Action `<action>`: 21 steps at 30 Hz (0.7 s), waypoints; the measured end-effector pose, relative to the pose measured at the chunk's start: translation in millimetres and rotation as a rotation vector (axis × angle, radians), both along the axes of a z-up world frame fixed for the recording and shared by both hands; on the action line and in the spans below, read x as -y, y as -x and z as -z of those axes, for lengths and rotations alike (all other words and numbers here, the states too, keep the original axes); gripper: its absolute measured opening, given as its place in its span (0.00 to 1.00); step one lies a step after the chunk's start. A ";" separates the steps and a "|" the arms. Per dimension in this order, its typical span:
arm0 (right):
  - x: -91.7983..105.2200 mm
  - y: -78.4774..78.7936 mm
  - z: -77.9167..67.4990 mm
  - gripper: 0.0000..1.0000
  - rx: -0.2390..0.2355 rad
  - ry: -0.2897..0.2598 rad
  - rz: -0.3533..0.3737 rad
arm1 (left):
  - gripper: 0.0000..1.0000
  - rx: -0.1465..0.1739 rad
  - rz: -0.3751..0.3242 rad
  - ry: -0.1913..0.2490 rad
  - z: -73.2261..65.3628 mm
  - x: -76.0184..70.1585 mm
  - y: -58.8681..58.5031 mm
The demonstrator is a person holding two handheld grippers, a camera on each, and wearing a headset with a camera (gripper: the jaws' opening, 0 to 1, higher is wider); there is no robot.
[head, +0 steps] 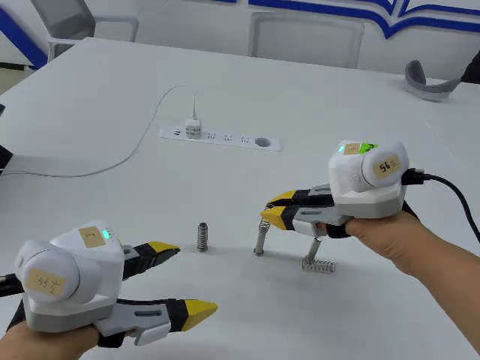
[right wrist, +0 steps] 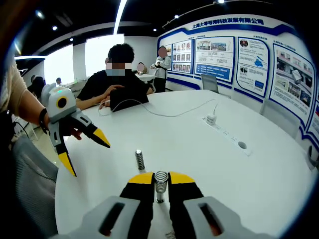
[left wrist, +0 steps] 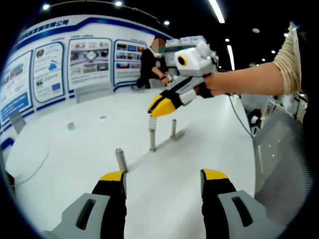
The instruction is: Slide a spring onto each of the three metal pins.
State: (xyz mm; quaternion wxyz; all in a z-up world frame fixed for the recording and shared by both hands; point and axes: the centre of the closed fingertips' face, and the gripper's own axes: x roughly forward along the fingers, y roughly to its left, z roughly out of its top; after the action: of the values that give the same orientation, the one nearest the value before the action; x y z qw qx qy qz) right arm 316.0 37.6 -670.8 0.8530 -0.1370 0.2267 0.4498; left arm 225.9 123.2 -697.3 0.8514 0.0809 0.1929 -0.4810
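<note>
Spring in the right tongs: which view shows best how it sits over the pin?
The right gripper view: the spring stands close up, clamped between the right tongs, over the pin. The left gripper view shows it small, from the side; the head view, half hidden by the tongs.

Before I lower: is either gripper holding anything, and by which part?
The right gripper pinches a spring by its top coils, above a pin. The left gripper is open, empty.
</note>
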 end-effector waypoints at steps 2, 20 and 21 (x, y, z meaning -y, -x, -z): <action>-0.4 -0.1 2.3 0.12 -0.004 0.003 -0.001 | 0.61 0.000 -0.001 -0.002 0.6 -0.5 -0.2; -1.6 0.3 24.9 0.12 -0.036 0.027 0.013 | 0.60 -0.009 -0.005 -0.001 3.4 -1.9 -1.7; -1.5 -0.1 26.1 0.12 -0.037 0.031 0.015 | 0.60 -0.009 -0.005 -0.001 3.4 -2.0 -1.7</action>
State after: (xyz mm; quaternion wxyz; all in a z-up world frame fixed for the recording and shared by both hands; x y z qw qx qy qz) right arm 316.1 39.1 -696.9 0.8497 -0.1401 0.2502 0.4424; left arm 227.6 125.2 -700.7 0.8516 0.0788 0.1973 -0.4792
